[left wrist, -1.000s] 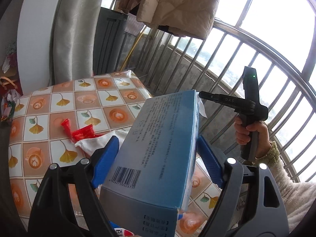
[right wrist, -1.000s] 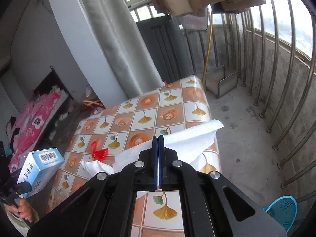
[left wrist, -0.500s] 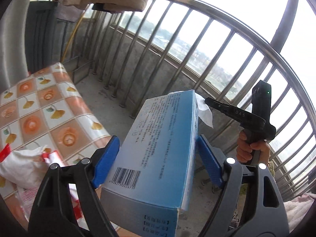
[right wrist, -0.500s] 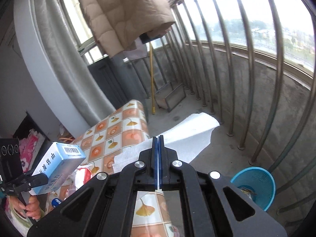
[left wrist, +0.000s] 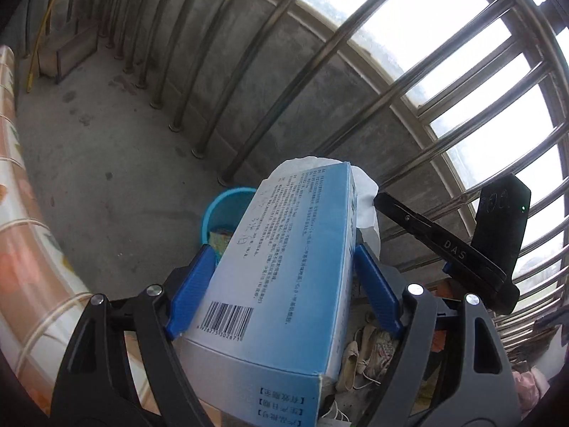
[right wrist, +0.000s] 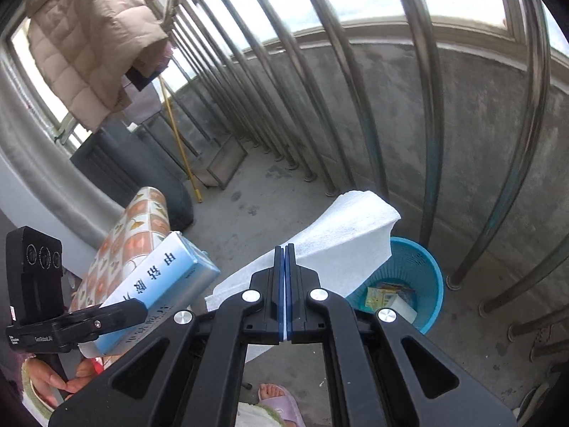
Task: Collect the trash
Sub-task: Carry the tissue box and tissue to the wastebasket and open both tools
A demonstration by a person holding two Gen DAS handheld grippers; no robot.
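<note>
left wrist view: my left gripper (left wrist: 284, 277) clamps the blue box (left wrist: 281, 284) between its blue pads, and the blue bin (left wrist: 227, 210) on the balcony floor shows just past it. right wrist view: my right gripper (right wrist: 285, 259) is closed flat on a white tissue (right wrist: 341, 242) that hangs over the bin's near rim.

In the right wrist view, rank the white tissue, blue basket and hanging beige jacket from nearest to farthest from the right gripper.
1. White tissue: pinched in the right gripper, sticking out ahead.
2. Blue basket: on the floor just beyond, lower right.
3. Beige jacket: hanging far off, upper left.
</note>
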